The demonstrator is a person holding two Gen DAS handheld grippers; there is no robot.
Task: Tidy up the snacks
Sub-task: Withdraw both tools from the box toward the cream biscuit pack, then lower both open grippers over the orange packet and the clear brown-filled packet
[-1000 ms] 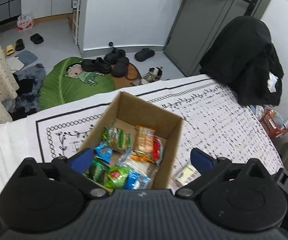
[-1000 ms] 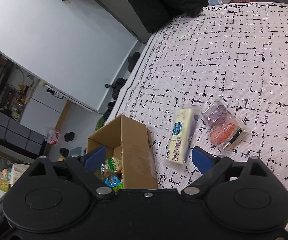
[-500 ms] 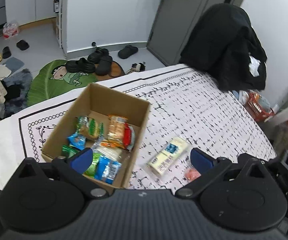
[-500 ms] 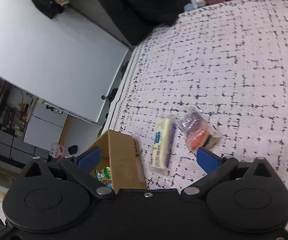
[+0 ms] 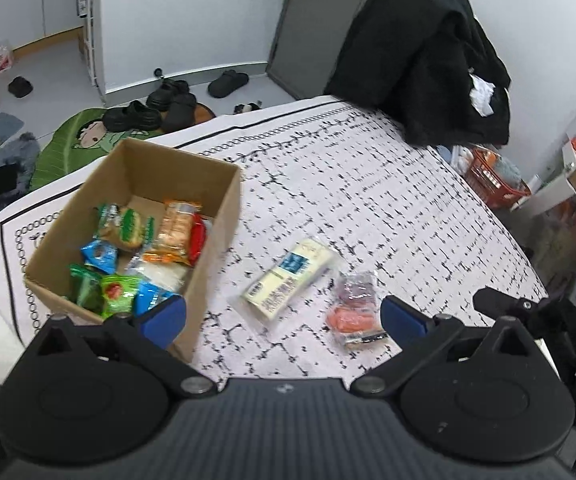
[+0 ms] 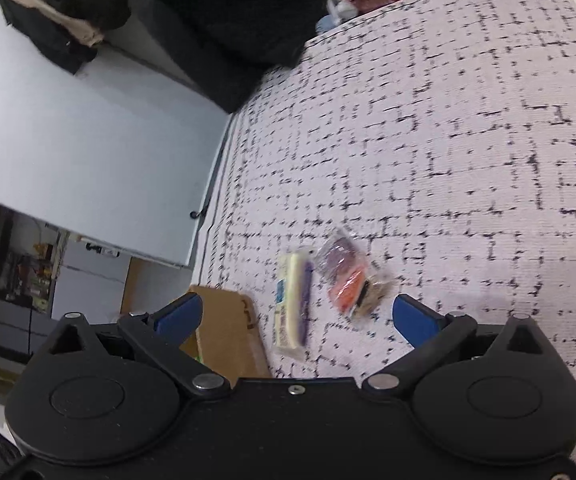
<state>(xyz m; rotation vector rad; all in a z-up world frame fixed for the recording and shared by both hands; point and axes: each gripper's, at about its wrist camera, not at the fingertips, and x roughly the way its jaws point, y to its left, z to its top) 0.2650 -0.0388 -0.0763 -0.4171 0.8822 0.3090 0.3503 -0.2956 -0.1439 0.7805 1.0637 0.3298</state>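
Cardboard is the one box (image 5: 224,200) on the patterned tablecloth (image 5: 388,200), holding roughly eight packets (image 5: 128,232), while two more snacks lie on the cloth just to its right: a pale yellow bar (image 5: 288,276) and a clear pack of purple and orange cakes (image 5: 354,306). Both the left gripper (image 5: 284,316) and the right gripper (image 6: 294,316) stand wide apart with nothing gripped. Since a second ago the left view has swung from the box towards the two loose snacks, and the right gripper's jaws have widened slightly.
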